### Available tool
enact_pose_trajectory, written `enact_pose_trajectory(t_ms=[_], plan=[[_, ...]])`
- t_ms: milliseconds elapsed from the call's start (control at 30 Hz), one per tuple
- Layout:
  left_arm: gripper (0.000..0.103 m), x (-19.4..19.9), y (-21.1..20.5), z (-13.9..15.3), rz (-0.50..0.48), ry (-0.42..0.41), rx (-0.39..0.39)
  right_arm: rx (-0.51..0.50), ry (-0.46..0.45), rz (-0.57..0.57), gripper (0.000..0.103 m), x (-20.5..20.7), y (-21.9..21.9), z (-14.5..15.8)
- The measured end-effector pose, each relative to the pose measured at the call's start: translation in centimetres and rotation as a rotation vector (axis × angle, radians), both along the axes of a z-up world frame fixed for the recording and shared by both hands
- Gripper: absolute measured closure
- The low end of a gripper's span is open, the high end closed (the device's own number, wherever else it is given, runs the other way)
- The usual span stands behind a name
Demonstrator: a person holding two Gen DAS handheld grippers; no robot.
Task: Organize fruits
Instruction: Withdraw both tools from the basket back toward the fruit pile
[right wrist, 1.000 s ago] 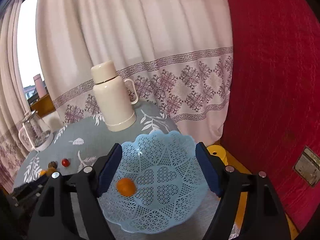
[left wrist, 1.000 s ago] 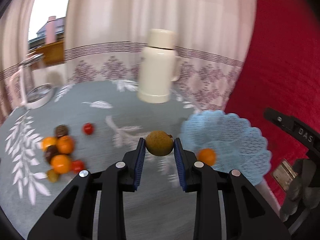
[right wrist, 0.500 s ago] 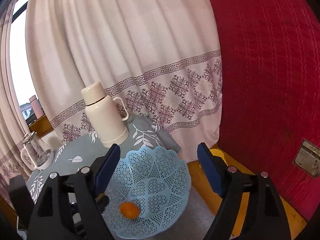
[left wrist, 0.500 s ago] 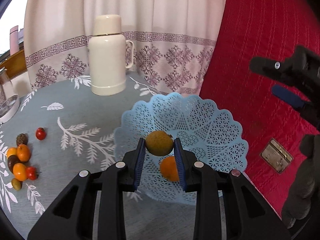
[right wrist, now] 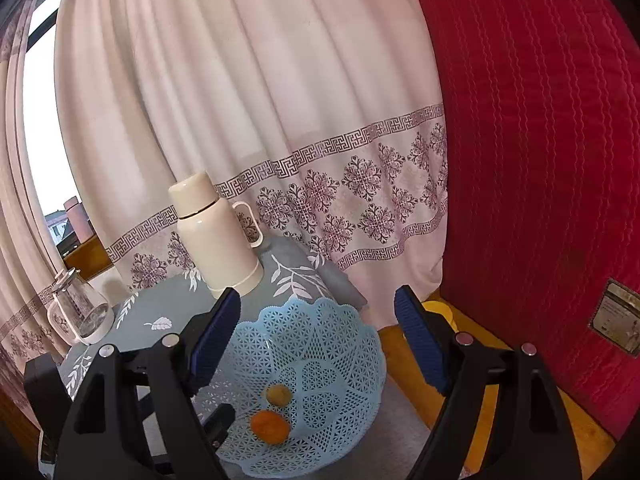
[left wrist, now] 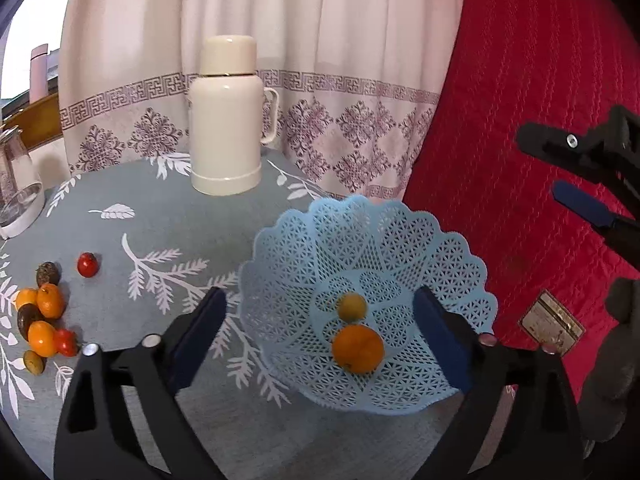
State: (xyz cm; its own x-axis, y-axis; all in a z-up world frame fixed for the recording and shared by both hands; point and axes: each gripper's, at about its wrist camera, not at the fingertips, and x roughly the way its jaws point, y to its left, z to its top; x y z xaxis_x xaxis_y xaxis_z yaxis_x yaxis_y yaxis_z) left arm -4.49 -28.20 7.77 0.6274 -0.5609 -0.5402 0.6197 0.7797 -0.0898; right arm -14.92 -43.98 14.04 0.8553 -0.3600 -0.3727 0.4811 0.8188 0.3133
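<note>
Left claw (left wrist: 320, 328), jaws spread wide and holding nothing, poised above the blue lattice basket (left wrist: 452, 248) near the right edge of the desk (left wrist: 160, 208). Two fruits lie in the basket's hollow: a small yellow-brown fruit (left wrist: 352, 307) and, just beside it on the near side, a larger orange (left wrist: 358, 348); whether the two touch cannot be told. The right claw (right wrist: 316, 340), likewise spread and empty, is held higher and to the right of the basket; in the left wrist view only its black frame and one blue pad appear at the right margin.

The fruits not yet sorted lie in a cluster (left wrist: 40, 320) at the far left of the desk, well apart from the basket: several oranges, two dark brownish fruits, small red ones, a small olive-coloured one, and a single red fruit (left wrist: 87, 265) set slightly apart toward the basket. From the left claw the cluster lies to the left and slightly nearer the camera; the left claw is judged the nearer of the two, so the coming reach would be a leftward sweep. The round fruits offer no long axis to align with.

A cream flask (left wrist: 226, 120) stands upright at the back of the desk, a glass jug (left wrist: 16, 184) at the left edge, cut off by the frame. Fruits in the cluster overlap, so their count and kinds are uncertain. The right wrist view does not show the cluster.
</note>
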Motion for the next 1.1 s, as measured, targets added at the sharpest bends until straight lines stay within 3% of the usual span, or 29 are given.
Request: enact_pose_trajectory(t_ms=[200, 333, 700, 900, 1100], plan=[[0.003, 0.5, 1.8, 0.9, 0.074, -0.043, -0.013, -0.047, -0.039, 0.000, 0.023, -0.7, 1.0, 1.0], [0.003, 0.7, 3.2, 1.5, 0.124, -0.086, -0.016, -0.093, -0.074, 0.002, 0.015, -1.3, 2.1, 1.7], [0.003, 1.4, 8.8, 3.9, 0.284, -0.228, -0.019, -0.173, -0.133, 0.038, 0.012, -1.6, 5.0, 2.0], [0.003, 2.9, 13.0, 4.0, 0.386, -0.216, -0.041, -0.243, -0.180, 0.033, 0.009, -1.8, 6.3, 1.6], [0.003, 4.7, 17.7, 3.1, 0.477, -0.189, -0.039, -0.267, -0.164, 0.070, 0.007, -1.1, 7.5, 1.1]])
